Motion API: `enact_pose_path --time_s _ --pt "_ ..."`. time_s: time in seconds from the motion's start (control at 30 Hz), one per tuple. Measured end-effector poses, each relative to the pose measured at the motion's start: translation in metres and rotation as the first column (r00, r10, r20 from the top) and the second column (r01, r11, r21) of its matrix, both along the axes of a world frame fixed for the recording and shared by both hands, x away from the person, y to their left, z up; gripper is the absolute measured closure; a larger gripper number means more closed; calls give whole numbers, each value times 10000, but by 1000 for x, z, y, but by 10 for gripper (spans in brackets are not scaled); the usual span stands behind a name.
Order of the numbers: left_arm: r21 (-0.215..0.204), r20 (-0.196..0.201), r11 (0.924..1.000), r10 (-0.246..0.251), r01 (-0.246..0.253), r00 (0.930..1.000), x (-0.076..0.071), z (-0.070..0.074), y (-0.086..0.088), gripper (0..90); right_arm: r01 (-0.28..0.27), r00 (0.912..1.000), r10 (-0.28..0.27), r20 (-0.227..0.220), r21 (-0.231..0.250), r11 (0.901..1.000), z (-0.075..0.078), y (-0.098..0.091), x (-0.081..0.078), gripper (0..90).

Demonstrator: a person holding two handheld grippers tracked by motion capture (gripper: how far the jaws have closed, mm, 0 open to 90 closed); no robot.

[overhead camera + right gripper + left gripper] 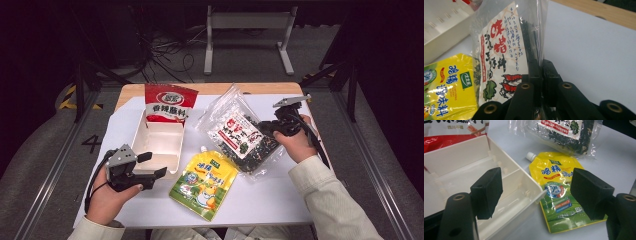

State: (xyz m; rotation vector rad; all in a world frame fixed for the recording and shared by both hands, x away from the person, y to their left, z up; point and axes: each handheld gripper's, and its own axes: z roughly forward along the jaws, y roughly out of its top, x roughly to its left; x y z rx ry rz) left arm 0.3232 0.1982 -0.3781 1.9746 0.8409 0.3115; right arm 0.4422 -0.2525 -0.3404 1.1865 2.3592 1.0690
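Note:
A clear bag of dark dried seaweed (240, 132) with a white and red label lies right of centre. My right gripper (267, 127) is shut on its right edge. In the right gripper view the jaws pinch the clear film (540, 72), and the bag (501, 50) stands up in front of them. My left gripper (152, 165) is open at the near corner of a white divided box (160, 140). In the left gripper view its pads (487, 192) straddle the box's corner rim (534, 195) without touching it. A yellow spouted pouch (205, 182) lies flat between the two hands.
A red snack packet (170, 102) leans on the far end of the box. A white sheet (280, 200) covers the wooden table. Dark floor, cables and a metal frame lie beyond the far edge. The yellow pouch (556, 177) lies just right of the box.

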Motion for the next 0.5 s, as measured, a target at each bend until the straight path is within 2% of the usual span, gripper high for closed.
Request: enact_pose_path --time_s 0.23,0.33,0.5 --pt "-68 82 9997 -229 229 9997 5 -1 -11 255 2 9978 -13 666 164 9999 14 -8 -21 881" --pt "-27 49 9993 -376 376 9993 7 -2 -16 251 42 9968 -63 795 269 9996 18 -12 -27 883" --pt "39 -6 9982 -606 606 9982 11 -4 -26 251 30 9914 -76 1303 354 9994 25 -17 -39 884"
